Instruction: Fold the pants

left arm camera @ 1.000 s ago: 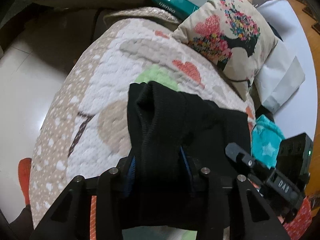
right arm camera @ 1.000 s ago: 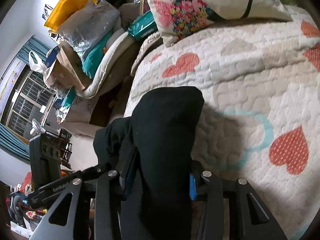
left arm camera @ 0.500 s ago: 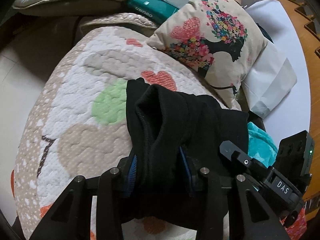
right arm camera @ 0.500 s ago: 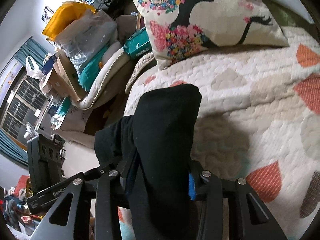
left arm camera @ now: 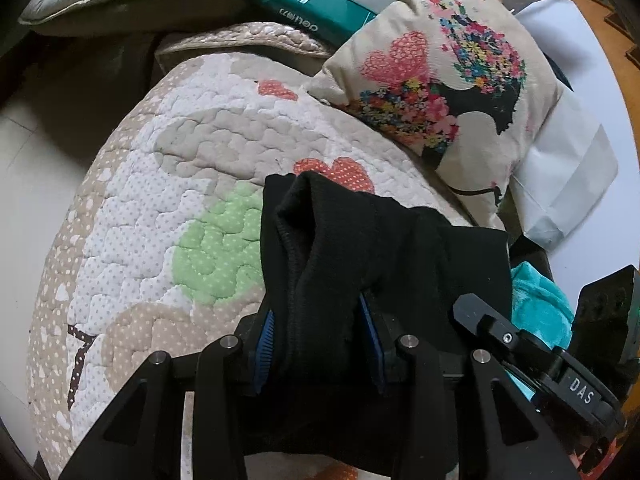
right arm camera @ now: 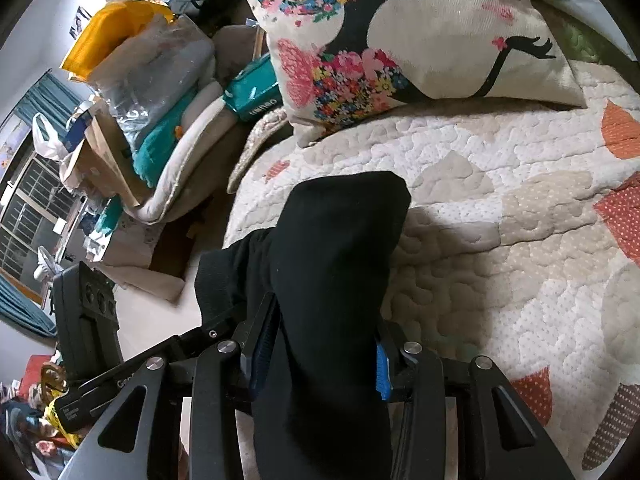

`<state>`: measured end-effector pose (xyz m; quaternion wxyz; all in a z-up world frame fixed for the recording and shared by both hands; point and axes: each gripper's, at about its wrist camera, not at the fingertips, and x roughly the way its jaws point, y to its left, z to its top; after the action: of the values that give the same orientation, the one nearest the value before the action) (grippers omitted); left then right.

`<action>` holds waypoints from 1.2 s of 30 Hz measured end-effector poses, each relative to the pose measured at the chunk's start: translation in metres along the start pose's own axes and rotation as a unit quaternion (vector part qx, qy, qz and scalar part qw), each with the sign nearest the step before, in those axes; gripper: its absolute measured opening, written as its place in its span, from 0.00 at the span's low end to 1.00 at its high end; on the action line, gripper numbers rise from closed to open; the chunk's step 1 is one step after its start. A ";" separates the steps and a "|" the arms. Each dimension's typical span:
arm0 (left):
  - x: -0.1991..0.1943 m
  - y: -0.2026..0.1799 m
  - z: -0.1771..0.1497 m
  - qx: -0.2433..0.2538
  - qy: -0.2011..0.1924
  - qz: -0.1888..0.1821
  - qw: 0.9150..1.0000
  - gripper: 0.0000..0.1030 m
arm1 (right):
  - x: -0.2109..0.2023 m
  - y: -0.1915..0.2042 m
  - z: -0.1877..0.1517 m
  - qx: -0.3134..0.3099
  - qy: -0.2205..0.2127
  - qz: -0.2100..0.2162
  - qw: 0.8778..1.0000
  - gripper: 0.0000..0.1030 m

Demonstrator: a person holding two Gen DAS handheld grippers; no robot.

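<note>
Left wrist view: the left tool grips a bunched edge of the black pants, lifted over the near part of the heart-print quilt. The right tool likewise clamps the pants. The fold appears underway, nothing yet laid flat. The held edge runs left to right between the tools; the rest hangs hidden.

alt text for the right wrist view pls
The right tool is clamped on a bunch of black pants, held above a quilted bedspread with heart patches. A floral cushion lies beyond, and the left tool shows at lower left.
</note>
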<state>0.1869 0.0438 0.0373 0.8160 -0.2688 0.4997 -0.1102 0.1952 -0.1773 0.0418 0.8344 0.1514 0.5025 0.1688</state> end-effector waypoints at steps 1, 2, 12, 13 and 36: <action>0.001 0.001 0.000 -0.001 0.000 0.001 1.000 0.37 | 0.002 -0.001 0.001 0.001 0.001 -0.003 1.000 0.44; 0.002 0.001 0.000 -0.001 0.000 0.002 1.000 0.37 | 0.005 -0.002 0.002 0.002 0.002 -0.006 1.000 0.44; 0.007 0.012 0.002 -0.019 0.005 0.005 1.000 0.37 | 0.018 -0.016 0.004 0.007 0.010 -0.030 0.999 0.45; 0.008 0.013 0.002 -0.022 0.007 0.005 1.000 0.39 | 0.019 -0.018 0.004 0.009 0.010 -0.032 0.999 0.46; 0.000 0.070 0.004 -0.170 0.015 -0.072 0.983 0.55 | -0.011 -0.033 -0.037 0.044 -0.014 -0.046 0.998 0.64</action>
<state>0.1841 0.1033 0.0008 0.7405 -0.4377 0.5026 -0.0863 0.1618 -0.2085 0.0196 0.8406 0.1672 0.5044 0.1053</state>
